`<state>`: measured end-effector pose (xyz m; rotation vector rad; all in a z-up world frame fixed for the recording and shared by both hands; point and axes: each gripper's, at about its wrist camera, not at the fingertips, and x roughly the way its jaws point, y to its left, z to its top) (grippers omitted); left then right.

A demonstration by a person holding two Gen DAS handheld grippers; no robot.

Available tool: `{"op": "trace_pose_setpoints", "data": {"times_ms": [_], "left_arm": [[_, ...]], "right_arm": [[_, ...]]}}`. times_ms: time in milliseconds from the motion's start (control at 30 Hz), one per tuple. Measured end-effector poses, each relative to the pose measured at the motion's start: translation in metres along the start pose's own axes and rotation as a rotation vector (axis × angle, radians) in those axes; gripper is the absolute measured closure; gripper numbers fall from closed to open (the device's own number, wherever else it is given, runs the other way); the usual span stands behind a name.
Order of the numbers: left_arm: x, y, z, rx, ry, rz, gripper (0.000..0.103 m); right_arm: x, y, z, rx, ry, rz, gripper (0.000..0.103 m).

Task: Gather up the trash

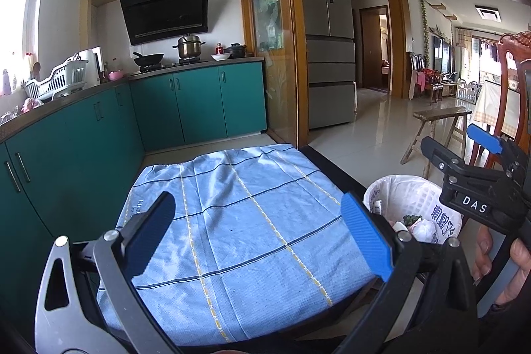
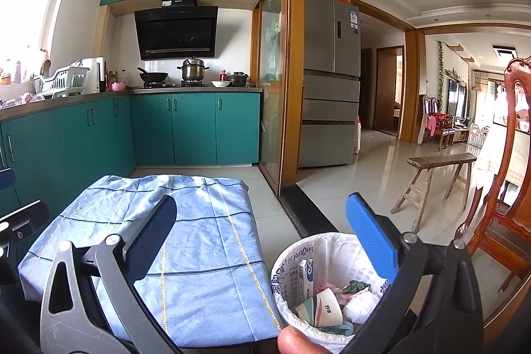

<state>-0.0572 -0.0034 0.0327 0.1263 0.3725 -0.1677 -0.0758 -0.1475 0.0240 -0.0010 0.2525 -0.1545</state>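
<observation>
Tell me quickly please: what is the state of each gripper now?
Left gripper: open, holding nothing, above the blue cloth.
Right gripper: open, holding nothing, near the trash bin.

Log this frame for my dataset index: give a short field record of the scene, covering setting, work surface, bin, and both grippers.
setting: kitchen with teal cabinets
work surface: table under a blue checked cloth, no trash visible on it
bin: white-lined trash bin right of the table, holding a paper cup, a carton and crumpled waste
left gripper: jaws open, empty, above the cloth
right gripper: jaws open, empty, near the bin
</observation>
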Motion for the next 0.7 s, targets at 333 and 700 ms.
{"op": "trace_pose_setpoints", "data": {"times_ms": [333, 700], "left_arm": [[0.006, -0.004, 0.0, 0.012, 0.012, 0.002, 0.003], [0.03, 0.004, -0.001, -0.008, 0.059, 0.045, 0.003]], "right_arm": [[0.007, -0.004, -0.003, 0.011, 0.02, -0.006, 0.003], [0.015, -0.004, -0.005, 0.01, 0.041, 0.003, 0.003]]}}
